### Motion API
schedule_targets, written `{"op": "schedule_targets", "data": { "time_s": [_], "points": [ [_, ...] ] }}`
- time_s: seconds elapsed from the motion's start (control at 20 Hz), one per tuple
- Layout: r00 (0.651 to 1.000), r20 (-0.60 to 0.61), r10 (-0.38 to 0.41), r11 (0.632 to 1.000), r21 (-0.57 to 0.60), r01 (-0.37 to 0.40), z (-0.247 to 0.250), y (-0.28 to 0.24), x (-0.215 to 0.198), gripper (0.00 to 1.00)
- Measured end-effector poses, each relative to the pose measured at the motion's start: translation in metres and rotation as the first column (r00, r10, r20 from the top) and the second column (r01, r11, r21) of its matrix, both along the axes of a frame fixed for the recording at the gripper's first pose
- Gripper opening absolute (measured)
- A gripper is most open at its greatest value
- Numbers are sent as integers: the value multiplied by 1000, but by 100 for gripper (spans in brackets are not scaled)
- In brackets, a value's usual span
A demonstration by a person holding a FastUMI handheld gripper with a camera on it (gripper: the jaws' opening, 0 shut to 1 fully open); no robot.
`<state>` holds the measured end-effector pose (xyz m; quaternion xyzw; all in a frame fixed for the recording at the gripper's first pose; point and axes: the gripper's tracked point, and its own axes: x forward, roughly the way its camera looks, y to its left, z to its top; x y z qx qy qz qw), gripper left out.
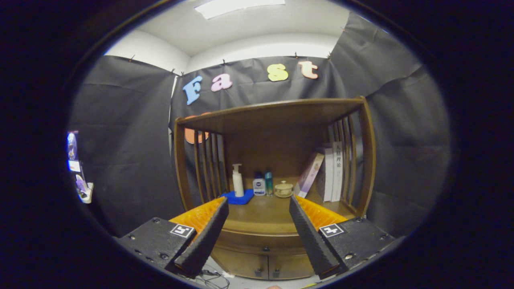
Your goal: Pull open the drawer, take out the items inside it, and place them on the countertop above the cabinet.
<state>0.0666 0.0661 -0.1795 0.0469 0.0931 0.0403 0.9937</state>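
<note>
Right, gripper (259, 226) is hanging in front of the cabinet (261, 245), fingers (207, 230) spread wide, nothing between them, touching nothing. Each finger is carrying a square marker tag on its base block.

Between and just below the fingers, the drawer (261, 241) front is sitting flush under the countertop (259, 218), so it's closed. A small knob (265, 249) is showing at its middle. Under that, two lower doors (257, 265) are sitting side by side, each with a small knob near the centre seam. Drawer contents are hidden, can't tell what's in there.

Some cables (213, 277) are lying on the floor near the cabinet's foot, under the left finger.

Beyond the fingertips, the countertop is running back into a wooden hutch with slatted sides and a shelf (273, 112) across the top. Toward the back of the counter, a blue mat (241, 198) is lying on the left, with a white pump bottle (238, 180) standing on it. Just beside that, a small dark-capped jar (259, 186) and a slim teal bottle (268, 183) are standing close together. Next along, a small lidded pot (284, 188) is sitting on a saucer. On the right, books (331, 170) are standing against the slats, one pale book (309, 174) leaning tilted against the rest.

Behind the hutch, black cloth is hanging as the wall, white ceiling above with a light panel (237, 6).
</note>
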Motion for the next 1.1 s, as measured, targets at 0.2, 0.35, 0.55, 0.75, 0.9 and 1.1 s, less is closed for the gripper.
{"op": "schedule_targets", "data": {
  "time_s": [0.2,0.35,0.55,0.75,0.9,1.1],
  "points": [
    [999,-39,-11,999,-52,9,-58,6,18,97],
    [995,-97,-9,998,-60,3,-103,12,29,96],
    [985,-173,-26,999,-41,19,-159,14,42,88],
    [968,-247,-37,999,-33,30,-207,15,56,79],
    [961,-272,-56,997,-60,41,-233,12,64,67],
    [947,-309,-88,995,-77,67,-264,7,71,58]
  ]
}}
